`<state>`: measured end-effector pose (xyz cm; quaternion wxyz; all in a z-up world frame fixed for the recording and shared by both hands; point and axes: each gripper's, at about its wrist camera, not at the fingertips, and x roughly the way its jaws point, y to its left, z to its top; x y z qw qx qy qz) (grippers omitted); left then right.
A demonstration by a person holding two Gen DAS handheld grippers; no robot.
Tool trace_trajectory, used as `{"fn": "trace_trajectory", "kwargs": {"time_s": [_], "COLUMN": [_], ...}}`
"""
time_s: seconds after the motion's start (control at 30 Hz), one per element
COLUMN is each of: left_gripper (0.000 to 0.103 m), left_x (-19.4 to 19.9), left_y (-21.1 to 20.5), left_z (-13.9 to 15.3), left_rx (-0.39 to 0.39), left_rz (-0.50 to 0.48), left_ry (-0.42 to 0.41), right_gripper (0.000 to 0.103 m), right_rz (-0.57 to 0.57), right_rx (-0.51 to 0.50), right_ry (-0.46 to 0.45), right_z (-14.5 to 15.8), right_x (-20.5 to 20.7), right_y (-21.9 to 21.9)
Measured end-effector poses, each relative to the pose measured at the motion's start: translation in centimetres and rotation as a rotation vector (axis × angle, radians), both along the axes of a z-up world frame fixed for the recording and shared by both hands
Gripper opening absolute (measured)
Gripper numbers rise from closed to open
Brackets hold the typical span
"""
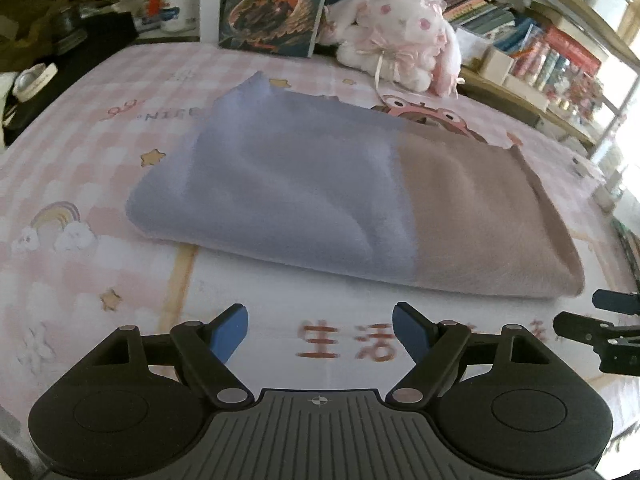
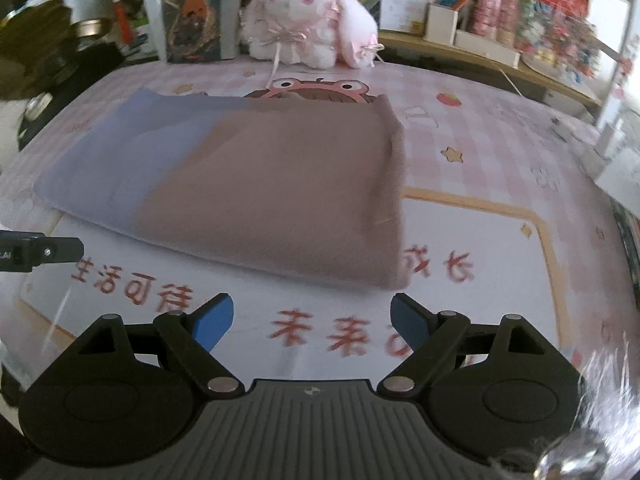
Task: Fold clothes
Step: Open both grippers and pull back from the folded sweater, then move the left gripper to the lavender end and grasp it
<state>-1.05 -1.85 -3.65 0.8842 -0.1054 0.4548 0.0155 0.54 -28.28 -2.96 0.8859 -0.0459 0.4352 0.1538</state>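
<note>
While both tongs, left tongs (image 1: 320, 330) and right tongs (image 2: 312, 322), hover spread wide and empty, a folded lilac-and-tan garment (image 1: 340, 200) lies flat on the pink bench mat (image 1: 100, 160) just ahead; seemingly finished, so released.

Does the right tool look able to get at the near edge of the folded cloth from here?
Probably yes. The right tool is open with bare mat ahead, and nothing lies between it and the cloth.
</note>
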Motion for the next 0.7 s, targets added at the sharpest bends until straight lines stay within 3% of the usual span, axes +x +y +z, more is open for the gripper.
{"fn": "trace_trajectory", "kwargs": {"time_s": [0.3, 0.7], "left_gripper": [0.082, 0.082], "left_x": [0.2, -0.1], "left_y": [-4.7, -3.2], "left_z": [0.0, 0.5], "left_rx": [-0.049, -0.187], "left_rz": [0.207, 0.441], "left_ry": [0.007, -0.02], "right_gripper": [0.086, 0.086], "right_rz": [0.156, 0.255], "right_rx": [0.019, 0.062], "right_ry": [0.009, 0.018], "right_z": [-0.3, -0.5], "right_x": [2.7, 4.0], "right_y": [-6.2, -8.9]}}
